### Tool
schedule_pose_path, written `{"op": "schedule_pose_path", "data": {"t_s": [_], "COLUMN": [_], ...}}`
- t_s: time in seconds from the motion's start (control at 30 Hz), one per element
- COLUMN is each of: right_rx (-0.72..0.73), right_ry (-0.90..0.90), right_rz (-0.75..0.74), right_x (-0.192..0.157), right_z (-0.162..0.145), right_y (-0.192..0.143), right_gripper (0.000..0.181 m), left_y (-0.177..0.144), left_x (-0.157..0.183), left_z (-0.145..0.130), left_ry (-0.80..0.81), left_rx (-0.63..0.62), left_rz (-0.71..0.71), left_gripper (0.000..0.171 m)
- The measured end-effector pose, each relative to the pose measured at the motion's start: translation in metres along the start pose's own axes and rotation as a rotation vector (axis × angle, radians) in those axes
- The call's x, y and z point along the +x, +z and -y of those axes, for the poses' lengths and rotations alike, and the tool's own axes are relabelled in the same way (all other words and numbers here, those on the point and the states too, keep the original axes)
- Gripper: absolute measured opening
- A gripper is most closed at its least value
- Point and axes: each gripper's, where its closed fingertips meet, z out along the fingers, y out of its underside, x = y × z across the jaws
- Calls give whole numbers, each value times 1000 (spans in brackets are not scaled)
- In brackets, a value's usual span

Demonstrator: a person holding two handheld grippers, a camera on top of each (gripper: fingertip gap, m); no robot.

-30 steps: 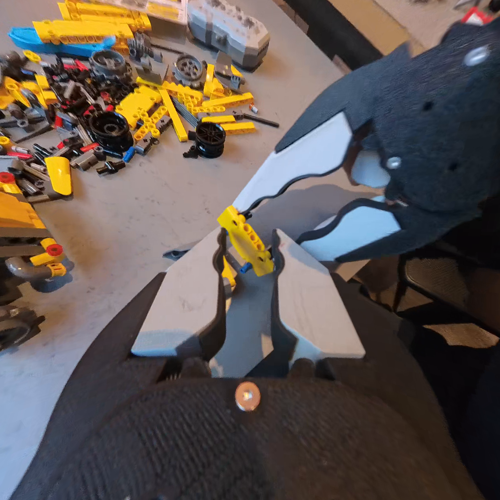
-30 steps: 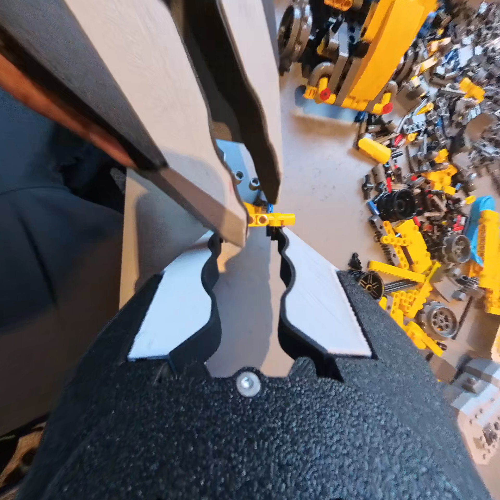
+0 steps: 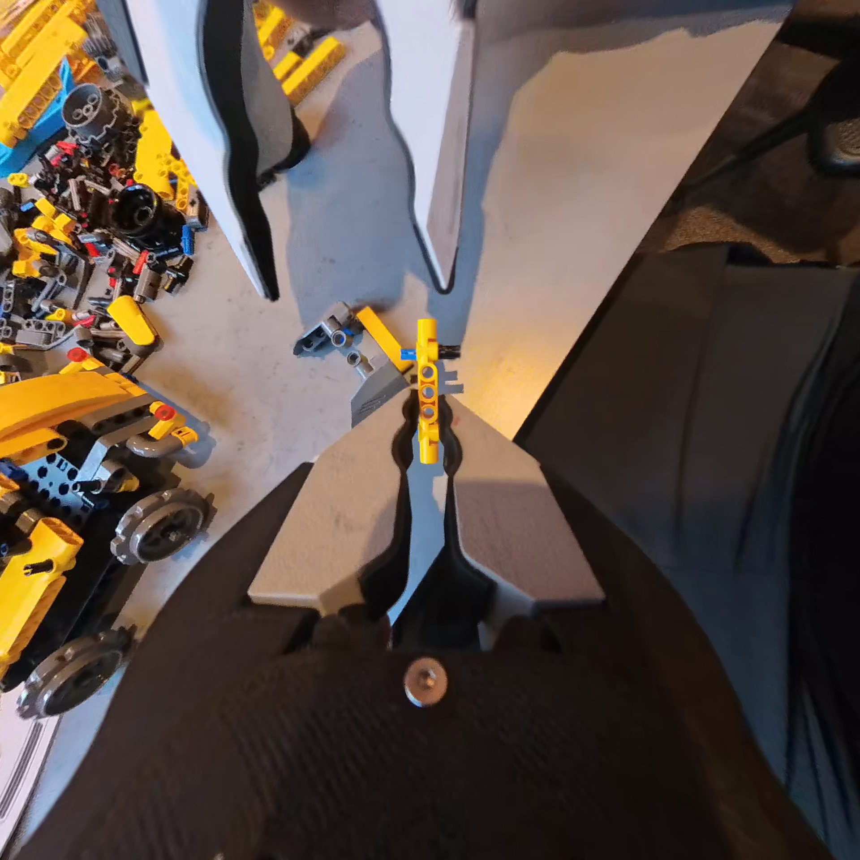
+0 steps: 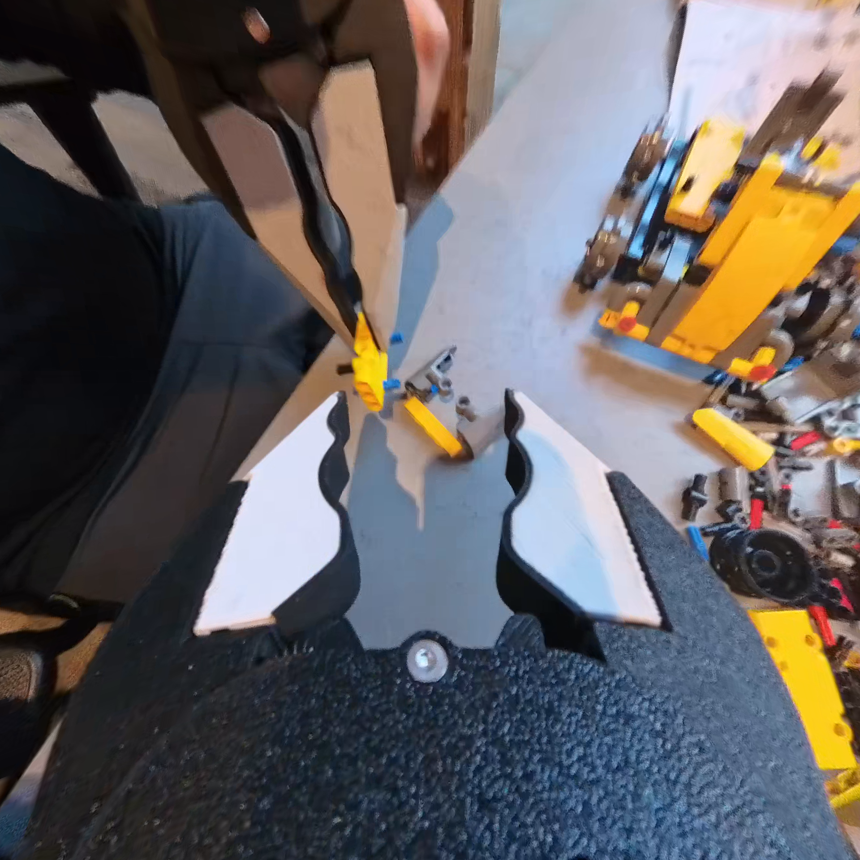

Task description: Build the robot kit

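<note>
Left claw (image 3: 427, 409) clenched on a yellow holed beam (image 3: 427, 405); the beam stands upright between my tips and sticks out past them. A blue pin (image 3: 407, 352) pokes out of its left side near the top, a black pin (image 3: 449, 350) out of the right.

Right claw (image 4: 423, 395) released, jaws wide apart, nothing between them. It hangs over the grey surface (image 4: 512, 260), tips just short of a small loose sub-assembly: a yellow flat piece (image 4: 433, 430) joined to grey connector parts (image 4: 437, 372). In the right wrist view the beam sits just ahead-left of my right tips, apart from them.

Left of the left claw: a half-built yellow-and-black vehicle model (image 3: 70, 465) with grey wheels. Beyond it, a heap of loose yellow, black, grey and red parts (image 3: 93, 223).

Right wrist view is motion-blurred, so small parts there are hard to identify.
</note>
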Motion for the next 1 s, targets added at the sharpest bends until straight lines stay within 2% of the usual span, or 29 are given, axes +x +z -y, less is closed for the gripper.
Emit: {"op": "schedule_pose_path", "data": {"t_s": [0.1,0.13,0.27,0.37,0.43,0.57,0.7,0.8,0.87,1.0], "right_rx": [-101,-103,-104,-148,-158,-30,130,85,78,93], "right_ry": [39,47,98,69,57,74,62,47,105,158], "right_rz": [17,9,-45,-78,-133,-212,-293,-401,-426,-499], "right_x": [5,5,-5,-27,-30,-26,-35,-34,-34,-26], "right_z": [-20,-23,-27,-32,-33,-15,9,0,-6,-11], "right_y": [15,18,11,7,3,-4,2,10,13,5], "right_gripper": [69,73,68,60,59,54,49,39,46,55], "left_y": [2,3,1,-4,-9,-10,-4,-9,-10,-2], "left_x": [-8,-13,-29,-34,-27,3,8,-2,-5,-5], "left_z": [-5,-8,-13,-18,-15,-5,-11,-4,4,-4], "left_ry": [-13,-17,-16,89,211,429,615,621,603,654], "left_rx": [5,0,9,-7,3,8,-96,-100,-66,-116], "left_rz": [23,34,52,57,51,-2,-47,-120,-192,-303], "left_gripper": [6,6,6,6,6,6,6,6,6,6]}}
